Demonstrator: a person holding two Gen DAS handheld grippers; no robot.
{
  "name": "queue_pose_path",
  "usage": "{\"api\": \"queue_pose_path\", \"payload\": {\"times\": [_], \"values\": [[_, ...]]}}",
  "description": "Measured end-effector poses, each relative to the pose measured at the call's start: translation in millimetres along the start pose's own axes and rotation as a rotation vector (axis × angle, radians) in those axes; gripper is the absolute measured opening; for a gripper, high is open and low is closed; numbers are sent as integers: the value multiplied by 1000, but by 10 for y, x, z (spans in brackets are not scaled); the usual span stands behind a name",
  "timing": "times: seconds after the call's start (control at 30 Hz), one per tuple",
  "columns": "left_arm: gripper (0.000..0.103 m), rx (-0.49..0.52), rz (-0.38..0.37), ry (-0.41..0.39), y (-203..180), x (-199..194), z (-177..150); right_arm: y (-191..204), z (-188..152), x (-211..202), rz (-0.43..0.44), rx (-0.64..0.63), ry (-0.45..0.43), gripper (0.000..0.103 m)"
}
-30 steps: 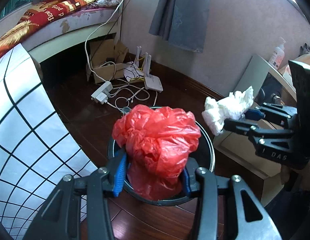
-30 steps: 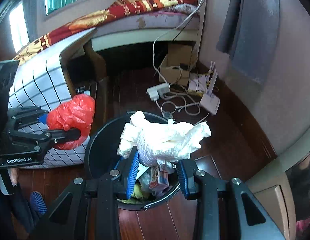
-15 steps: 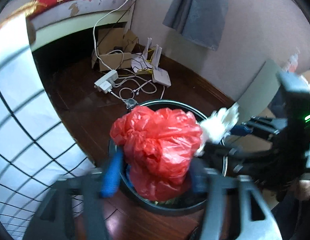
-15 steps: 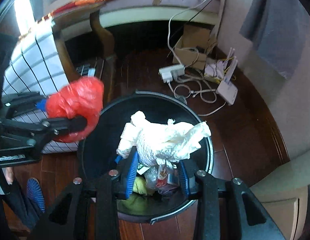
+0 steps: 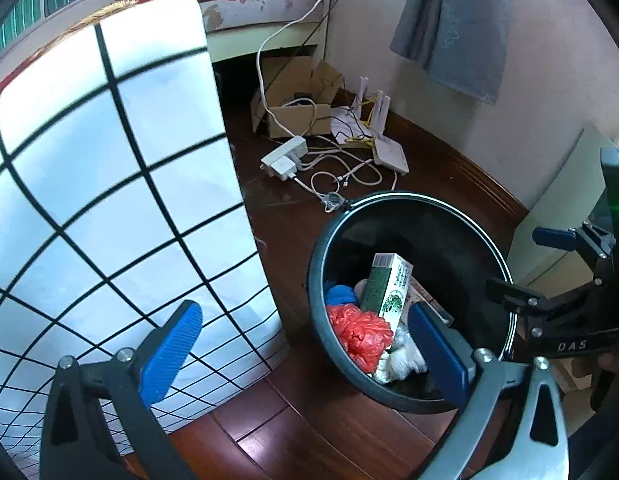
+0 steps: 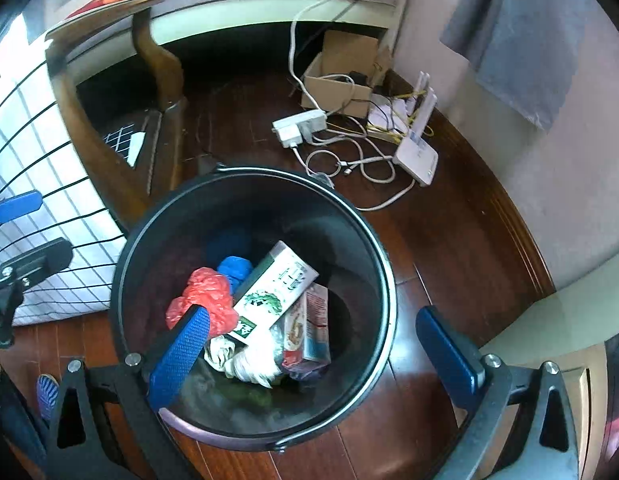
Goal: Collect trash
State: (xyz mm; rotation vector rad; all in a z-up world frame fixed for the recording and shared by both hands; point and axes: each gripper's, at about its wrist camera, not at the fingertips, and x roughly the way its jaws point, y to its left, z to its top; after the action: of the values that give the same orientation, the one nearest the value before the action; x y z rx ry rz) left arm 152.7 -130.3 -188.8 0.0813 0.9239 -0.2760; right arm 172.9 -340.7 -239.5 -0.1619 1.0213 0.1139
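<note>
My left gripper (image 5: pixel 305 344) and right gripper (image 6: pixel 319 350) gape wide, empty | crumpled red plastic bag (image 6: pixel 203 296) inside round black bin (image 6: pixel 383 280); light, soft, slippery; I'd pinch a bunched fold

My left hand-held gripper (image 5: pixel 305 346) is spread wide with nothing between its blue pads (image 5: pixel 171 350); it hangs over the left rim of the bin (image 5: pixel 389 200), one finger outside the rim, the other above the inside. My right hand-held gripper (image 6: pixel 313 354) is likewise spread wide and empty, poised above the near side of the bin, one finger over the inside, the other past the right rim. Both point down and forward.
</note>
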Motion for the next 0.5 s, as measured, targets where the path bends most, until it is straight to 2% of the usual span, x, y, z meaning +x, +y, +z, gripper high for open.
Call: {"api": "queue_pose_path", "payload": {"times": [0.5], "values": [[103,4,37,-66,15,-385,73,177,118,-507,24,-11,-99,103]]}}
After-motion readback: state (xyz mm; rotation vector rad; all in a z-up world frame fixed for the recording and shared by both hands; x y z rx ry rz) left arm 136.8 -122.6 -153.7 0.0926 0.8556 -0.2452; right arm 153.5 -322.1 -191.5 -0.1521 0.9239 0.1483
